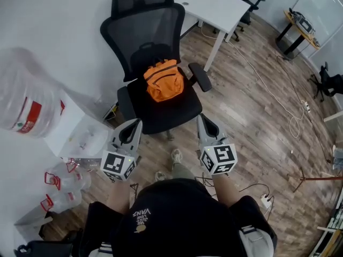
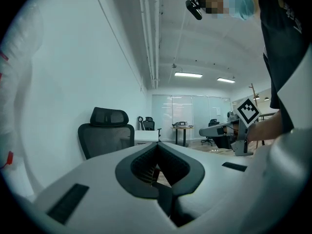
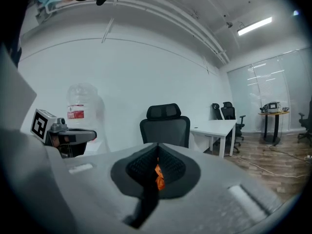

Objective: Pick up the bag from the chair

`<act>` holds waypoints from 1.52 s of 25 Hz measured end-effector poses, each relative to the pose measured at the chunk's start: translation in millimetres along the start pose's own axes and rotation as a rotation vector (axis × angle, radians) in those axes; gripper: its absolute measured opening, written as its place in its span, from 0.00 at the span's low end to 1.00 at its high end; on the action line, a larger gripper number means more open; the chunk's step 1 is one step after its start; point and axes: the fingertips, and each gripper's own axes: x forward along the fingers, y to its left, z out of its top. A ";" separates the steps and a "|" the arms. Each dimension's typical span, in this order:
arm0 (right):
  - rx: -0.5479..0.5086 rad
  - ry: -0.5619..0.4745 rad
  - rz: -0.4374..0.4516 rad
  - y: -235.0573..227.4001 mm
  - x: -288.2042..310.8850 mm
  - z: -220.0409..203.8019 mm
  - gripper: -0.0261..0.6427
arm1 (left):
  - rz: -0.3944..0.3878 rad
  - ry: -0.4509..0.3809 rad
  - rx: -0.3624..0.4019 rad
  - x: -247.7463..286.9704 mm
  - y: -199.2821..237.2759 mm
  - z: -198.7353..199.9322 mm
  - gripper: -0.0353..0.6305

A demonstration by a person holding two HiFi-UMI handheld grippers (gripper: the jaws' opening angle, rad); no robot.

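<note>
A: Two closed, empty claws, the left gripper (image 1: 135,123) and the right gripper (image 1: 202,118), hover near the black mesh office chair's (image 1: 170,116) front edge.

B: The orange fabric backpack (image 1: 163,80) sits against the backrest. The approach looks barely begun; the jaws must open, then reach.

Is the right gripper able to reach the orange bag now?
Probably yes: nothing stands between the right gripper and the bag on the chair, though its jaws are shut.

The black office chair (image 1: 169,114) stands on wood floor (image 1: 252,106), an orange bag (image 1: 163,80) on its seat.
</note>
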 end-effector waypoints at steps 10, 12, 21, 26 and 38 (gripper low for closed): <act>-0.004 0.016 0.016 -49.0 50.7 3.9 0.04 | 0.035 0.008 -0.003 62.3 21.3 0.5 0.06; -0.006 0.015 0.026 -58.2 59.5 5.4 0.04 | 0.045 0.009 -0.002 73.9 24.0 1.0 0.06; -0.008 0.021 0.075 -91.9 94.1 5.2 0.04 | 0.076 0.001 0.001 119.1 28.0 4.2 0.06; -0.015 0.014 0.103 -102.0 104.6 8.3 0.04 | 0.110 -0.001 0.002 128.3 30.0 4.4 0.06; -0.010 0.010 0.097 -113.1 124.3 14.3 0.04 | 0.117 0.003 -0.005 146.2 43.5 6.9 0.06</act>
